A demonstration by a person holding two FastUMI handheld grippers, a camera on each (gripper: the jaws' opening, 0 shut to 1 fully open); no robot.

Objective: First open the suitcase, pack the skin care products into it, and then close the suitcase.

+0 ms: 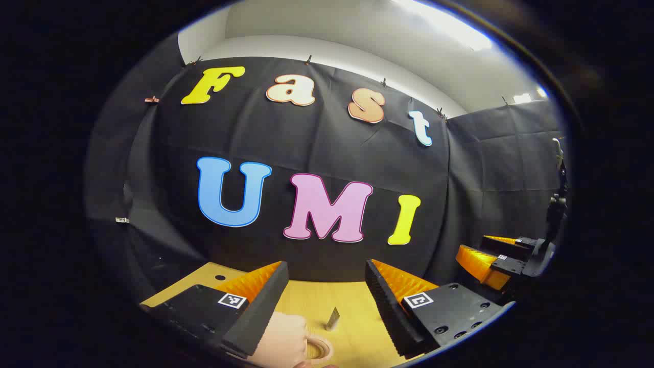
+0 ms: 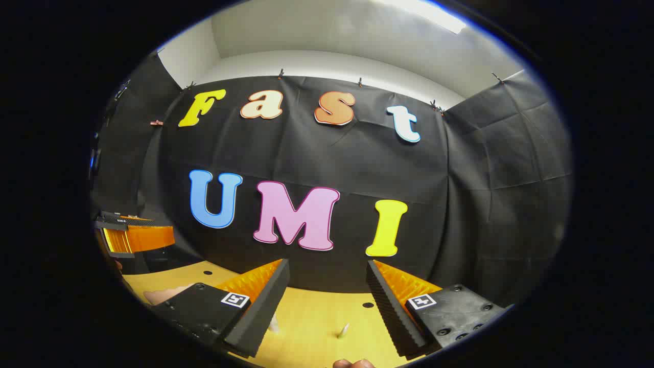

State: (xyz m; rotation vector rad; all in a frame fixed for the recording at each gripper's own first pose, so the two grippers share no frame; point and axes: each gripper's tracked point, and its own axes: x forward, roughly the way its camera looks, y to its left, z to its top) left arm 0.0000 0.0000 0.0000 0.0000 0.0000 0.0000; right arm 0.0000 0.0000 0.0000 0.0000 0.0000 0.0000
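1. Since both views aim at the booth wall, we can't see the suitcase, so progress is hard to judge; packing looks not yet begun.
2. Left gripper (image 1: 327, 294) and right gripper (image 2: 327, 291) hover spread wide, holding nothing.
3. A pinkish item (image 1: 283, 340) and small tube (image 1: 332, 318), maybe skin care, sit near on the yellow wooden table (image 1: 352, 337).
4. Black cloth walls, white ceiling above.
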